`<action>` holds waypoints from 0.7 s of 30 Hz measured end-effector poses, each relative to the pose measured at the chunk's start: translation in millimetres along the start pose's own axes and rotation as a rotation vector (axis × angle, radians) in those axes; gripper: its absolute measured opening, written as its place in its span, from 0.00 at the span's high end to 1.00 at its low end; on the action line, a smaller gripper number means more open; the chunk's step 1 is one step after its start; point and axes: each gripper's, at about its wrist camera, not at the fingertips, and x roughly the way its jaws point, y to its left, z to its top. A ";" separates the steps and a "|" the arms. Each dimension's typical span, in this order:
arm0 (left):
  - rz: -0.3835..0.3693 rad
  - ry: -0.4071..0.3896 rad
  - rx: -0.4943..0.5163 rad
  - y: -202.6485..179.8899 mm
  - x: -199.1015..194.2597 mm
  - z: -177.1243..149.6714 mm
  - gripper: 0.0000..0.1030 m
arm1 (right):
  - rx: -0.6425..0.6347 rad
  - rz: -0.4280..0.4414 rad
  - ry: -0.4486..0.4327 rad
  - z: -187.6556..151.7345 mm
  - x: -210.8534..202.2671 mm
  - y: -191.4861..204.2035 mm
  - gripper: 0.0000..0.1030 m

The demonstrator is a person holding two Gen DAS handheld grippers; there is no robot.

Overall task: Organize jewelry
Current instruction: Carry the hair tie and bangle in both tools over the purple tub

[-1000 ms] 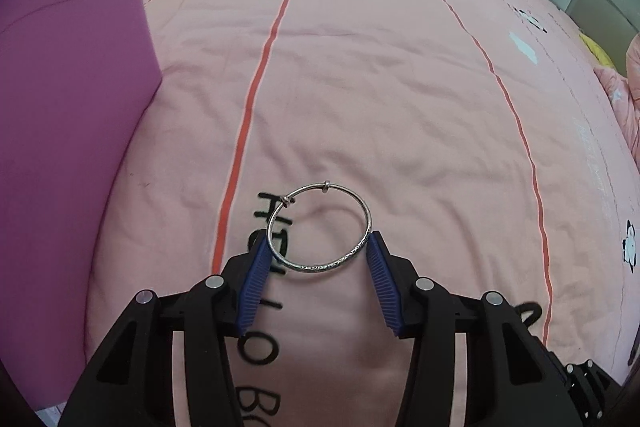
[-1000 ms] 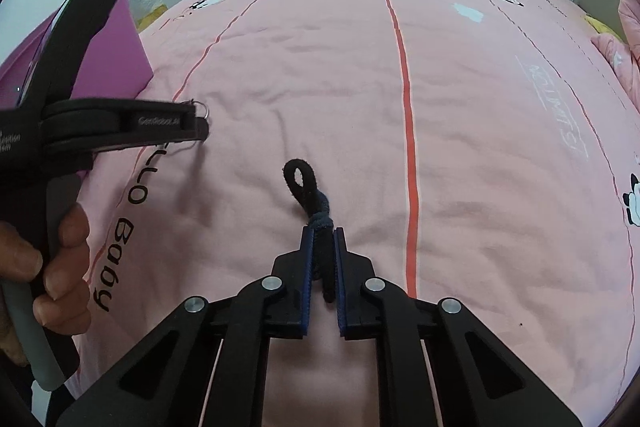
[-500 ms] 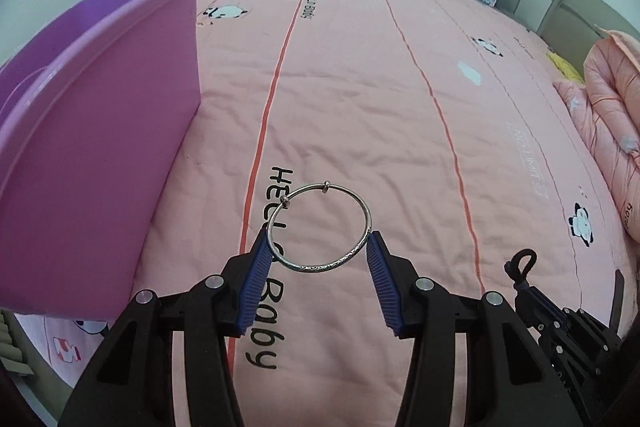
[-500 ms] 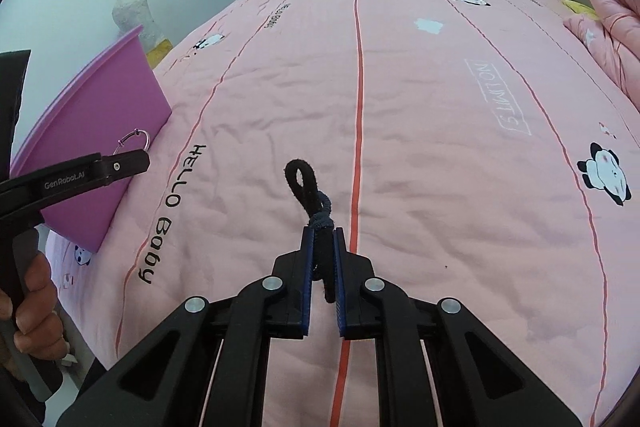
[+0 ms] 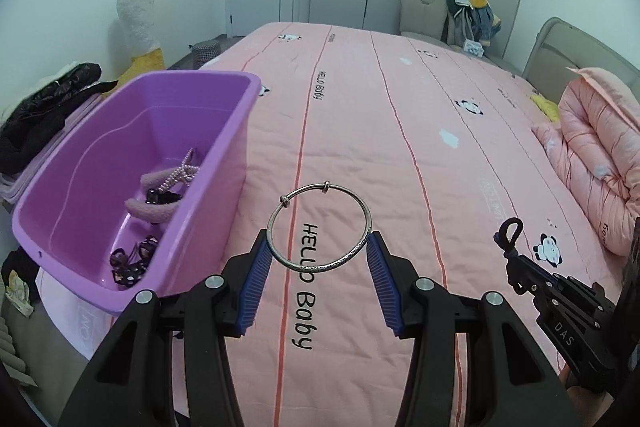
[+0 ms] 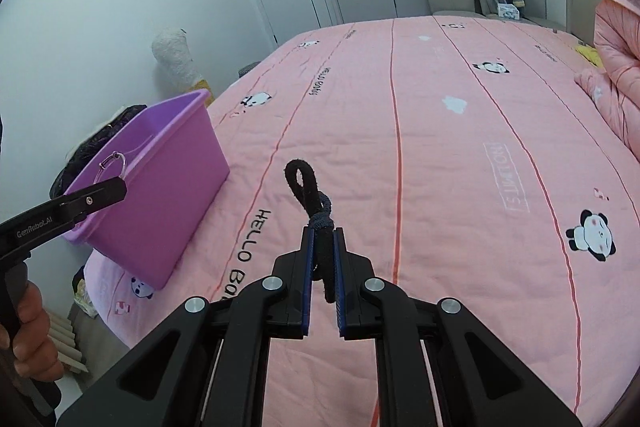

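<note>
Purple bin [image 5: 132,163] at left, on the bed [image 5: 400,131] edge; it holds pearl beads [image 5: 182,173], fuzzy pinkish bands and dark hair pieces. Left gripper [image 5: 320,263] half open, pads clamped on silver bangle [image 5: 320,227], held over the bed just right of the bin. Right gripper [image 6: 322,275] shut tight on black hair tie [image 6: 310,199]. Step looks like carry-to-bin. Next: move both over the bin opening, then release.
</note>
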 end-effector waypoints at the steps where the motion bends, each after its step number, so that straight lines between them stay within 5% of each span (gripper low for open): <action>1: 0.012 -0.009 -0.007 7.1 -6.5 3.8 0.54 | -0.009 0.013 -0.006 5.7 -1.3 7.2 0.91; 8: 0.123 -0.062 -0.086 72.9 -38.9 23.3 0.54 | -0.108 0.143 -0.046 53.0 4.0 73.4 0.91; 15: 0.263 -0.038 -0.178 151.8 -44.1 28.7 0.54 | -0.208 0.284 0.014 92.1 48.0 155.9 0.91; 21: 0.302 -0.011 -0.233 189.2 -38.2 31.2 0.54 | -0.259 0.349 0.084 114.8 86.2 215.7 0.91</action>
